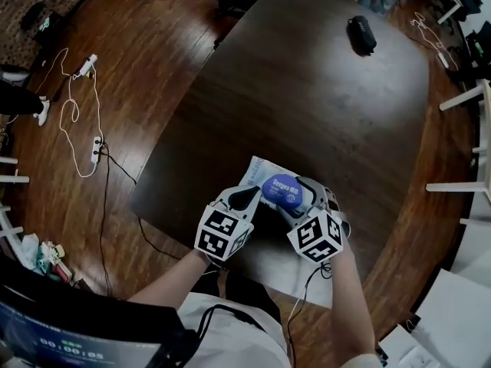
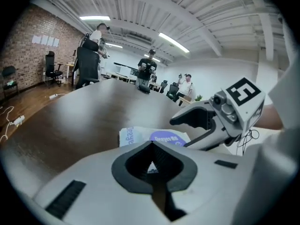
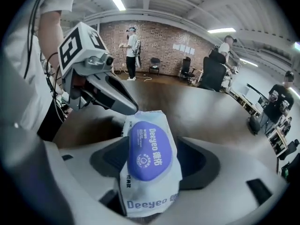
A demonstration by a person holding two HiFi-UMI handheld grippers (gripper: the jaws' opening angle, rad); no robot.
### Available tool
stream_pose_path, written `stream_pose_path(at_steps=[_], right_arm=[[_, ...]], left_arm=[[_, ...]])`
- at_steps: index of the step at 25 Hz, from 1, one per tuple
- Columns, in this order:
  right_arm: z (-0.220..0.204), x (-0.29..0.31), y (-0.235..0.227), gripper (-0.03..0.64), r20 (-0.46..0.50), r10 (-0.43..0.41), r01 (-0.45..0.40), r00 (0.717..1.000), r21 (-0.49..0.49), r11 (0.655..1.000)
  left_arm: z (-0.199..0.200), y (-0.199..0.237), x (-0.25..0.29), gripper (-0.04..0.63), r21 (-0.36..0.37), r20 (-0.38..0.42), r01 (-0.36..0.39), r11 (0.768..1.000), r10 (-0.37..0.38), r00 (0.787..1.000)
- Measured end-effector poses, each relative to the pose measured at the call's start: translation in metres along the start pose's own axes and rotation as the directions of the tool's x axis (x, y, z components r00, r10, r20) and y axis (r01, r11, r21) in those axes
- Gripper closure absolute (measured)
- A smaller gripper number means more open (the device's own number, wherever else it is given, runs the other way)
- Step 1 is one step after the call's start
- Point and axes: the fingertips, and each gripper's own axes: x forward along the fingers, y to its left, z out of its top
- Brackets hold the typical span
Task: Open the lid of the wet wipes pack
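While angled down, right gripper (image 1: 298, 199) jaws straddle wet wipes pack (image 3: 150, 149).

Wipes pack (image 3: 146, 201): glossy plastic film. Table (image 1: 307, 90): dark smooth wood. Floor (image 1: 153, 67): glossy wood.

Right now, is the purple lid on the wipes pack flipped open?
No, the purple lid lies flat and shut on the wet wipes pack.
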Motion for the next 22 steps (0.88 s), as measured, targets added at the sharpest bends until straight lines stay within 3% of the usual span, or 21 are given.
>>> stream_pose_path(at_steps=[6,11,17,22], right_arm=[[-0.005,0.016,0.007,0.309,-0.052,0.084,-0.084,0.995,0.001,0.996],[-0.008,0.027,0.008,0.305,-0.110,0.057,-0.062,0.992,-0.048,0.997],[-0.010,0.029,0.005,0.305,-0.134,0.070,-0.079,0.989,-0.064,0.995],[-0.017,0.032,0.001,0.305,-0.138,0.154,-0.150,0.978,0.040,0.988]], left_arm=[[-0.019,0.004,0.010,0.594,-0.041,-0.067,-0.030,0.999,0.027,0.997],[-0.029,0.008,0.016,0.595,-0.056,-0.105,-0.032,0.998,0.026,0.994],[-0.033,0.007,0.019,0.594,0.007,-0.127,-0.025,1.000,0.026,0.992],[-0.035,0.007,0.022,0.595,0.040,-0.124,-0.041,0.998,0.046,0.991]])
